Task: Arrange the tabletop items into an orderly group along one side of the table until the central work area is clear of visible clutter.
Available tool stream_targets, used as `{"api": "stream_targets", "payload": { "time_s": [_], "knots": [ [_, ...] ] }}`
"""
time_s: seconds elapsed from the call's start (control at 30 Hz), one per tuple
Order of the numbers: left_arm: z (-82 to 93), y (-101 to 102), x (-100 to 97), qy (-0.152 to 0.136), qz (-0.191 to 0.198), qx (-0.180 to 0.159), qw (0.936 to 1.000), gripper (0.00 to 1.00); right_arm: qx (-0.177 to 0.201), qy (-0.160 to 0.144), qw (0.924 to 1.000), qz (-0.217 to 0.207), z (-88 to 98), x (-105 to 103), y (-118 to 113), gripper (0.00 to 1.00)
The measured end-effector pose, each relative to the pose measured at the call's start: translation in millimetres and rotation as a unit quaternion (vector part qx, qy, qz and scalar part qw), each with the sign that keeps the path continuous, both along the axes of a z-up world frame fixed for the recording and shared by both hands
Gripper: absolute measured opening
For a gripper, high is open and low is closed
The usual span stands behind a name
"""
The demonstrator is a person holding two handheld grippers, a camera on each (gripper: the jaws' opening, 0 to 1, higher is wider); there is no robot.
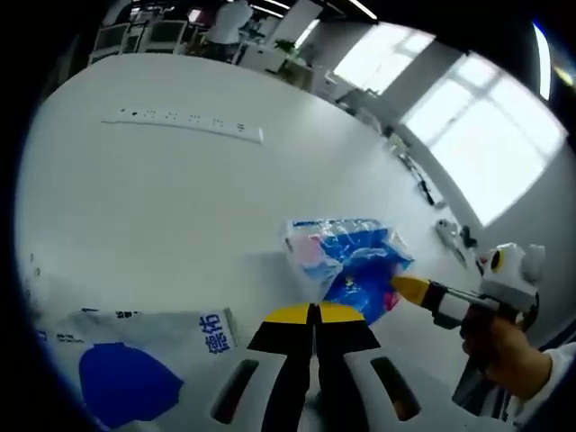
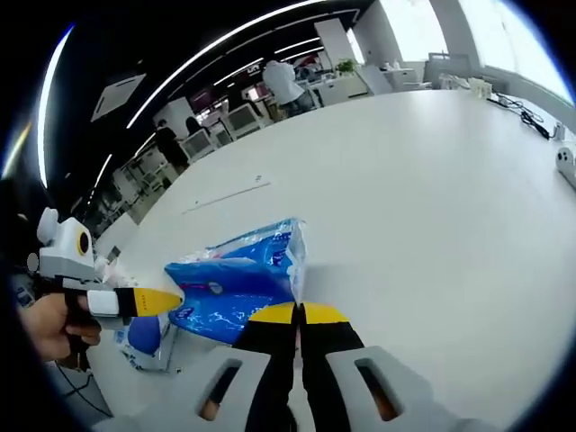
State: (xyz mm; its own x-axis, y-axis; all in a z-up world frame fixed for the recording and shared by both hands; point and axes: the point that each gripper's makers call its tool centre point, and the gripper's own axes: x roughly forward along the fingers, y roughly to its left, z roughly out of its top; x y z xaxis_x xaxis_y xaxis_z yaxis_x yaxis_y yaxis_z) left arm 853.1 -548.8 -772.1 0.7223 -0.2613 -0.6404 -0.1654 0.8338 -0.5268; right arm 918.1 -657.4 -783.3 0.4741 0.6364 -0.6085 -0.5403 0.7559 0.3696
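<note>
Clenched on nothing, left hand-held gripper (image 1: 314, 313) and right hand-held gripper (image 2: 297, 315), flanking blue tissue pack (image 1: 349, 258) lying mid desk (image 1: 180, 198), seemingly to nudge it toward white-and-blue pack (image 1: 135, 355) near left.

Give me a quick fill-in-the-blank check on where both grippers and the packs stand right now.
1. The left gripper, with yellow-tipped black jaws, is ____.
2. The right gripper meets the crinkly blue plastic pack with its jaws ____.
3. The flat white pack with a blue patch lies on the ____ table.
4. The long white power strip lies ____ from the blue pack.

Missing words: shut; shut; white; apart
</note>
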Motion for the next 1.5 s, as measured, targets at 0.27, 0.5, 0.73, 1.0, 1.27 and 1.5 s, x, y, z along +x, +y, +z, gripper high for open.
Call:
{"api": "stream_targets", "payload": {
  "time_s": [0.27, 0.5, 0.73, 1.0, 1.27, 1.5],
  "knots": [
    [-9.9, -6.8, -13.2, 0.019, -0.009, 0.011, 0.9997, 0.00, -0.005, 0.009, 0.9999, 0.008, -7.9, -2.5, -1.0, 0.00],
    [-18.3, -9.6, -15.1, 0.034, -0.020, 0.024, 0.9989, 0.00, -0.015, 0.021, 0.9996, 0.015, -18.4, -4.5, -2.9, 0.00],
    [-22.2, -10.7, -14.8, 0.043, -0.017, 0.027, 0.9986, 0.00, -0.013, 0.035, 0.9992, 0.014, -21.3, -1.7, -3.9, 0.00],
    [-25.0, -11.4, -12.9, 0.048, -0.006, 0.023, 0.9986, 0.00, -0.017, 0.043, 0.9988, 0.017, -27.6, -1.4, -7.2, 0.00],
    [-30.1, -12.2, -12.4, 0.053, -0.008, 0.032, 0.9981, 0.00, -0.019, 0.040, 0.9987, 0.025, -30.0, 0.5, -7.9, 0.00],
    [-32.4, -12.2, -10.9, 0.055, -0.010, 0.040, 0.9977, 0.00, -0.022, 0.039, 0.9986, 0.030, -31.3, 0.1, -9.1, 0.00]
  ]
}}
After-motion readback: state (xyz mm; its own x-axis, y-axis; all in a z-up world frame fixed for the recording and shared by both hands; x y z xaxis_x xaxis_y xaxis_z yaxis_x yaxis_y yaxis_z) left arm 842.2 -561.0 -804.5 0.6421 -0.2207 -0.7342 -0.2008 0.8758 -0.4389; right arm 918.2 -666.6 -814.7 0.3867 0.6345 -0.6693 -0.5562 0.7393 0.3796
